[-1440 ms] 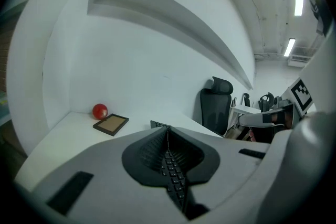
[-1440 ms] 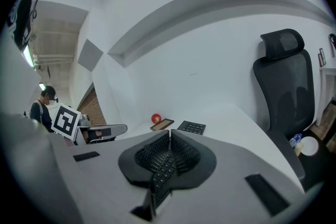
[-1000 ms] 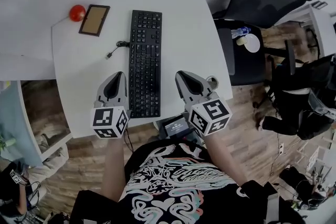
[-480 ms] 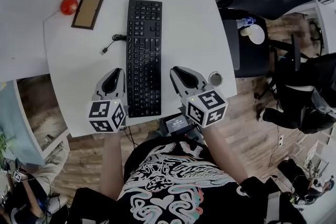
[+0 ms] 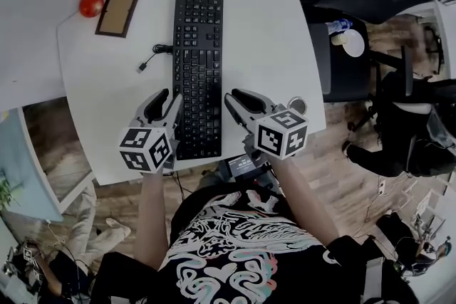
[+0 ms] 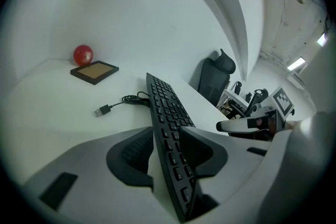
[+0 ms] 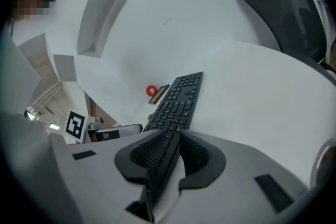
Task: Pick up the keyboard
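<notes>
Both the left gripper (image 5: 169, 96) and the right gripper (image 5: 235, 95) lean inward, jaws clamped on opposite long edges of the keyboard (image 5: 198, 60), its near end between them, long axis pointing straight ahead.

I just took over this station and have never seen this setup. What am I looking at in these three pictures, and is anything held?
No robot arm: a person holds a two-fingered gripper in each hand. The wide picture comes from a camera on the person's head, looking down; the other two ride on the grippers. On the white table lie a black keyboard, its loose USB cable, a red ball and a small dark-framed board. The left gripper and the right gripper each have their fingers closed on a long edge of the keyboard.
</notes>
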{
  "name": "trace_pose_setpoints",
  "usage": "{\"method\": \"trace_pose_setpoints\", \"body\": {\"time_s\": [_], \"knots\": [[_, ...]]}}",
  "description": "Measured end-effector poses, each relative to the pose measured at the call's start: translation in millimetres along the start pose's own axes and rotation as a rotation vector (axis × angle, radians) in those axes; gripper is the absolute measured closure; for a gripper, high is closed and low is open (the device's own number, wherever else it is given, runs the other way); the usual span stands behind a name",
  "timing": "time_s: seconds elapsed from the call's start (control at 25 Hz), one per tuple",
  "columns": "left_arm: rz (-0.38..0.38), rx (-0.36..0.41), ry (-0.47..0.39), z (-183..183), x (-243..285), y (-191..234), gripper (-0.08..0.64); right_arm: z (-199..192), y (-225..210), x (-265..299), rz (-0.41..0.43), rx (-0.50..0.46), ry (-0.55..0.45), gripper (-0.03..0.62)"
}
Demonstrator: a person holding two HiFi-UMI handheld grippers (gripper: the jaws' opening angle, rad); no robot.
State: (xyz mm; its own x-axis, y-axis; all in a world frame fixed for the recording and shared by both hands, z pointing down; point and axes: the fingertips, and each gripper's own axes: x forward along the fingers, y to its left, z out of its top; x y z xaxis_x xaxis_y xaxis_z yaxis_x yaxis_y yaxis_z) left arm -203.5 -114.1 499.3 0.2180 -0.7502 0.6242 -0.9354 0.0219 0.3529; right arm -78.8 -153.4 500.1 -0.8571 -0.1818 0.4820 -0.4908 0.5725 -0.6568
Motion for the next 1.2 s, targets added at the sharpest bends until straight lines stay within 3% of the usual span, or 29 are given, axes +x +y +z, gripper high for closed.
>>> {"method": "trace_pose_setpoints", "body": {"time_s": [0.28,0.52,0.68,0.96,1.2], "knots": [[-0.046,-0.073,0.043,-5.3,6.0,-0.3,0.403,-4.1,-1.0,17.8,0.008,0.079,0.075,0.463],[-0.099,-0.155,0.115,-14.8,16.1,0.0,0.383,-16.8,-13.2,26.5,-0.017,0.162,0.148,0.456],[-0.159,-0.228,0.153,-19.8,22.2,-4.8,0.383,-22.2,-10.6,32.2,0.033,0.211,0.179,0.456],[-0.227,-0.336,0.185,-24.4,26.9,-6.7,0.382,-27.0,-5.0,38.1,0.077,0.222,0.251,0.456],[-0.284,-0.434,0.23,-30.0,29.9,0.6,0.383,-29.0,-4.0,42.8,0.086,0.232,0.247,0.457]]}}
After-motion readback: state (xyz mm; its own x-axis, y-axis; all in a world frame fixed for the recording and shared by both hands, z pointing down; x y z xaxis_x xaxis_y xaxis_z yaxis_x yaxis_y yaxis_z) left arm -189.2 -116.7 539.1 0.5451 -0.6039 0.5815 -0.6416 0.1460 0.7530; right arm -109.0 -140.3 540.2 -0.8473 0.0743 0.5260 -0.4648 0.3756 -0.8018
